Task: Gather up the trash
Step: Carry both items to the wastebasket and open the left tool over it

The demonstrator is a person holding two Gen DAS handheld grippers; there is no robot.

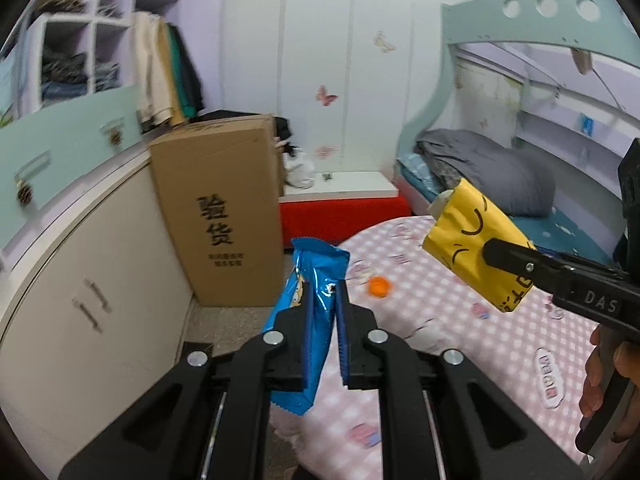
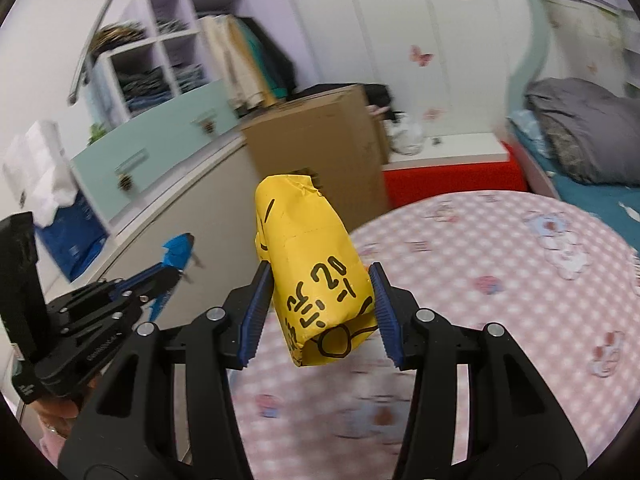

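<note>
My left gripper (image 1: pixel 323 308) is shut on a blue snack wrapper (image 1: pixel 316 280), held upright above the edge of the pink checked bed (image 1: pixel 460 332). The wrapper also shows in the right wrist view (image 2: pixel 176 254), at the left. My right gripper (image 2: pixel 320 296) is shut on a yellow tissue pack (image 2: pixel 312 264) with black marks, lifted over the bed. The same pack shows at the right of the left wrist view (image 1: pixel 476 240), held by the right gripper (image 1: pixel 516 260). A small orange piece (image 1: pixel 379 287) lies on the bed beyond my left gripper.
A tall cardboard box (image 1: pixel 224 216) stands against white cabinets (image 1: pixel 80 280) on the left. A red bench with a white top (image 1: pixel 344 200) sits behind it. A bunk bed with a grey quilt (image 1: pixel 492 168) is at the right. Shelves with clothes (image 1: pixel 80 64) rise at the upper left.
</note>
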